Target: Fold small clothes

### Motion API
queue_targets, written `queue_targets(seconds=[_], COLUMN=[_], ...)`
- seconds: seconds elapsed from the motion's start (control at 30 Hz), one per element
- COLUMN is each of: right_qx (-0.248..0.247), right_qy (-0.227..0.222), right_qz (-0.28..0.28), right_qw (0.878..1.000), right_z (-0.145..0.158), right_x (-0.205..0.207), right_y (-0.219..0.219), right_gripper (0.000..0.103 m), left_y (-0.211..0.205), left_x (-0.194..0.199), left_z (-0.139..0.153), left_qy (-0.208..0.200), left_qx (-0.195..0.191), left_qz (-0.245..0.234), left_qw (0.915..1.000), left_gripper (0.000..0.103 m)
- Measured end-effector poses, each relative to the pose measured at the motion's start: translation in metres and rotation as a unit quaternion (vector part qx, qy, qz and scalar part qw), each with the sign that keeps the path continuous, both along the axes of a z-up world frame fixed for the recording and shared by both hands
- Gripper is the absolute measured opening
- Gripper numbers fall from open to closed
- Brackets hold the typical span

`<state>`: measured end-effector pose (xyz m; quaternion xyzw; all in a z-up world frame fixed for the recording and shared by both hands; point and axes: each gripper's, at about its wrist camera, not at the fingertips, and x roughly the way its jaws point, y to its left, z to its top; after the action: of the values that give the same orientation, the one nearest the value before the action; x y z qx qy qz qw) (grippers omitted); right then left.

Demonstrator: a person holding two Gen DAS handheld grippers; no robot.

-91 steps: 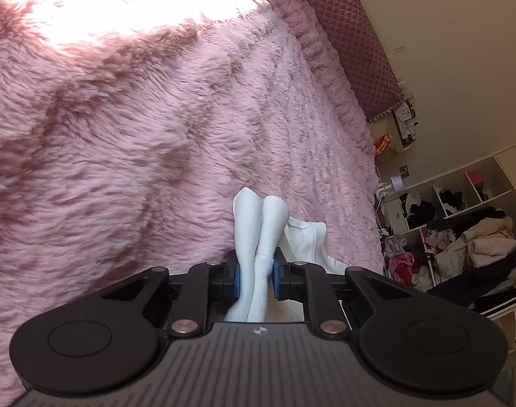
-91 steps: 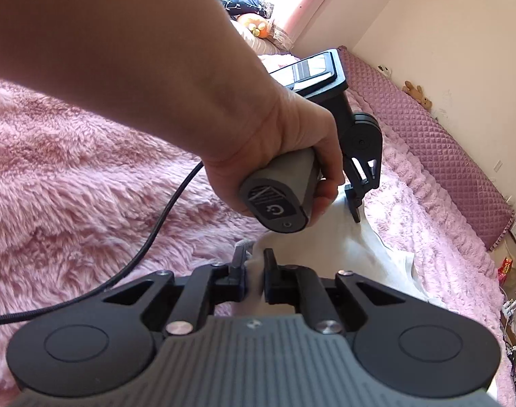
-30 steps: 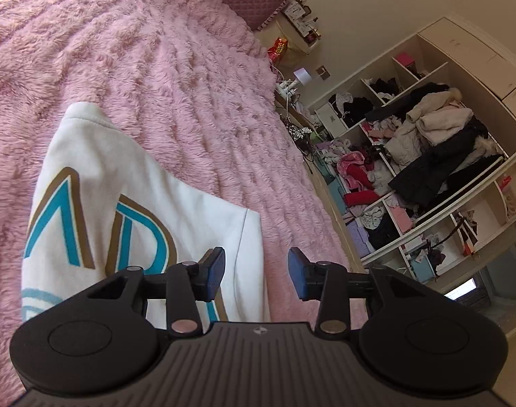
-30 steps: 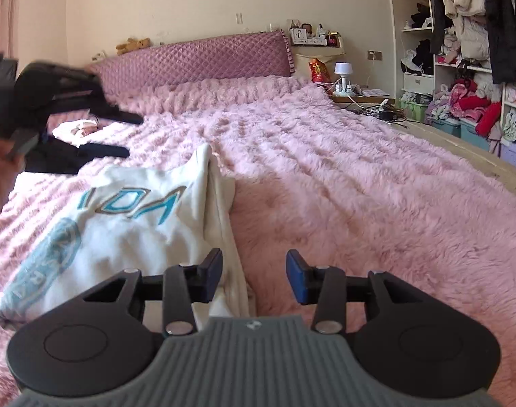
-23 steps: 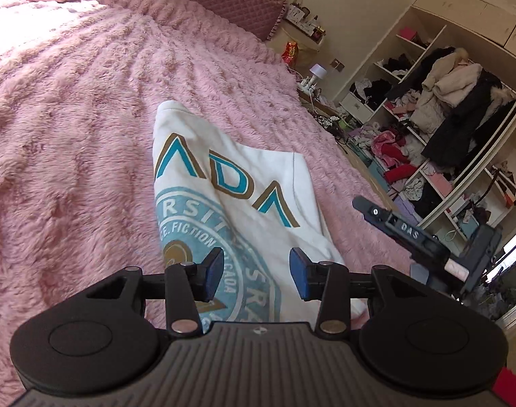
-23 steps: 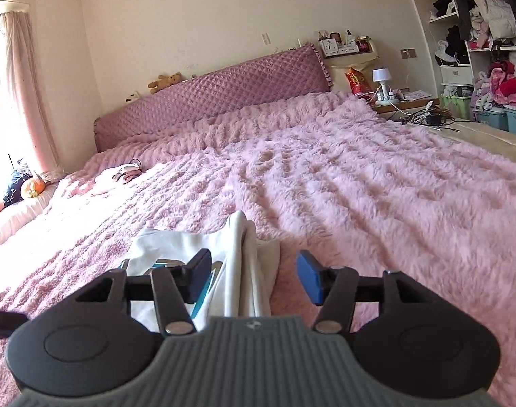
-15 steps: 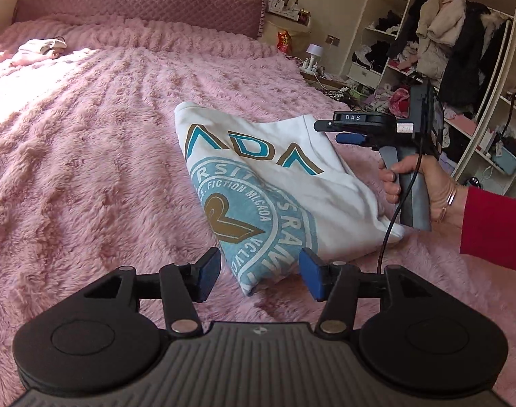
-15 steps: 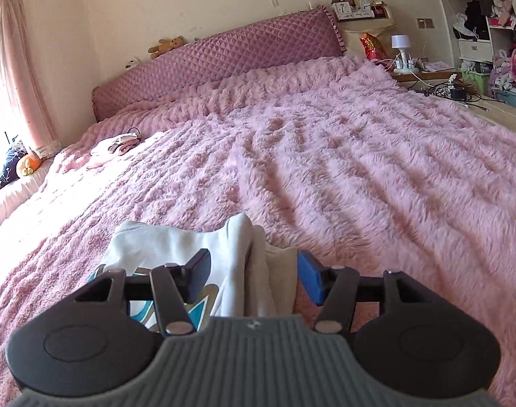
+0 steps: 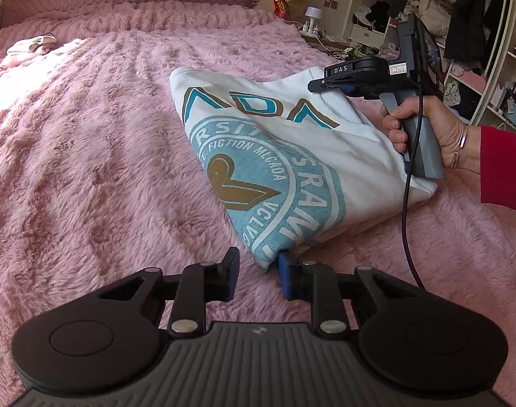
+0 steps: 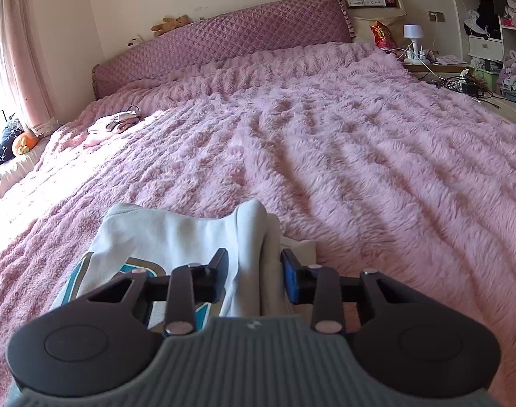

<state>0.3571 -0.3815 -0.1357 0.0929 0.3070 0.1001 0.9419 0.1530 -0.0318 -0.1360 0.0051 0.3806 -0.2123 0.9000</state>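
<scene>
Pink blanket point(image 9: 88, 169); folded shirt point(image 9: 275, 156) print partly hidden.

Count log, my tally from both wrist views.

Folded white sweatshirt with teal-and-gold print point(image 9: 281, 156): I count 1. Black two-finger grippers: 2, the left gripper point(image 9: 258, 276) and the right gripper point(image 10: 254, 276). Fluffy pink bed blanket point(image 10: 359, 156): 1. Quilted mauve headboard cushion point(image 10: 224, 44): 1. Small brown teddy bear point(image 10: 171, 23) on the headboard: 1. Small white bedside lamp point(image 10: 413, 34): 1. Red snack bag point(image 10: 380, 35): 1. Crumpled pale pink garment point(image 10: 112, 123) near the far edge: 1 heap; items within it I cannot separate.
</scene>
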Motion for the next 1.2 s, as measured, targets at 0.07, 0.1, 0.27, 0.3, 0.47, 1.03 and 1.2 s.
queue_targets(seconds=[0.07,0.1,0.27,0.3,0.47,1.03,1.2], right_qx=[-0.009,-0.011,-0.005,-0.010,-0.022,0.131,0.107], right_qy=[0.000,-0.006,-0.032,-0.022,0.020,0.034,0.027], right_qz=[-0.007,-0.007,-0.015,-0.013,-0.027,-0.019,0.007], right_qw=[1.000,1.000,0.999,1.000,0.999,0.991,0.994], right_z=[0.001,0.003,0.013,0.008,-0.027,0.007,0.002], right_x=[0.001,0.000,0.001,0.006,0.024,-0.189,-0.216], right_y=[0.002,0.002,-0.003,-0.003,-0.007,-0.087,-0.069], right_gripper=[0.009,0.009,0.008,0.008,0.008,0.036,0.022], left_y=[-0.002,-0.004,-0.009,-0.011,-0.021,-0.020,-0.024], left_x=[0.000,-0.002,-0.003,-0.002,0.001,-0.001,0.002], left_z=[0.000,0.002,0.003,0.002,-0.002,-0.001,0.000], left_qy=[0.002,-0.006,-0.005,-0.004,-0.007,0.000,0.007], left_qx=[-0.004,0.003,0.020,0.025,0.063,0.050,0.058], left_qz=[-0.002,0.000,0.000,-0.002,-0.023,0.005,0.010], left_qw=[1.0000,1.0000,0.9998,0.9997,0.9977,0.9987,0.9983], left_gripper=[0.011,0.010,0.009,0.009,0.011,0.014,0.014])
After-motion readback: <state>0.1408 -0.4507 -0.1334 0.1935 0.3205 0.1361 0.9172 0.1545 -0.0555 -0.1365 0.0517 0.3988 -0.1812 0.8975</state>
